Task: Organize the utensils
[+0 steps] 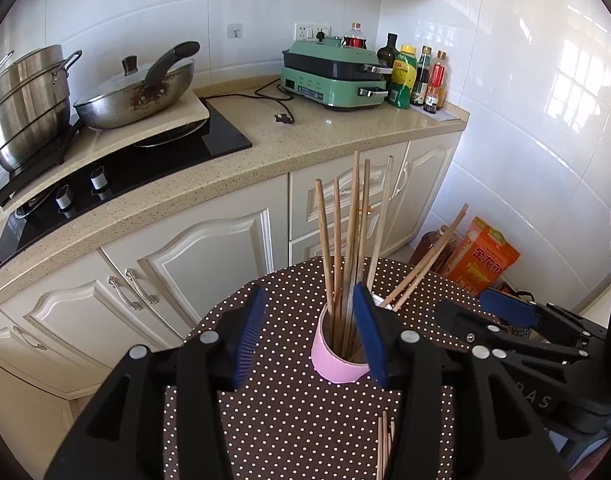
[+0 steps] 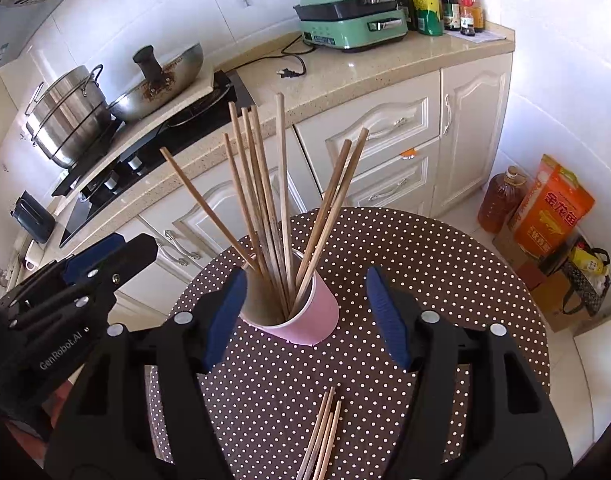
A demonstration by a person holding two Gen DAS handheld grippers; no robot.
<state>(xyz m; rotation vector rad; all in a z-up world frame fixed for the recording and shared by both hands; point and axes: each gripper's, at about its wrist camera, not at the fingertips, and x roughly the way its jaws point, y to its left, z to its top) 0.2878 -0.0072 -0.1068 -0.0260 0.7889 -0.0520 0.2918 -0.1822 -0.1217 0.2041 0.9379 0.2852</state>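
A pink cup (image 1: 337,354) stood on the polka-dot bench (image 1: 289,420), holding a spray of wooden chopsticks (image 1: 347,240) that fanned upward — most near upright, a few leaning off to one side. More loose chopsticks (image 2: 323,436) lay flat on the cloth nearer the cameras, apart from the cup.

The left hand-held gripper (image 1: 309,334) stood with its blue pads parted and nothing pressed between them; its right pad sat just beside the cup's rim. The right hand-held gripper (image 2: 307,316) was spread wide around the cup in its own view, its left pad close against the cup's wall, its right pad well clear — no grip on anything. Each gripper showed at the edge of the other's view.

Behind the bench ran a speckled counter (image 1: 265,136) over cream cabinets (image 2: 385,136), carrying a steel pot (image 1: 25,100), a wok (image 1: 145,92), a green appliance (image 1: 333,76) and bottles (image 1: 417,76). An orange bag (image 2: 549,204) rested on the floor by the wall.
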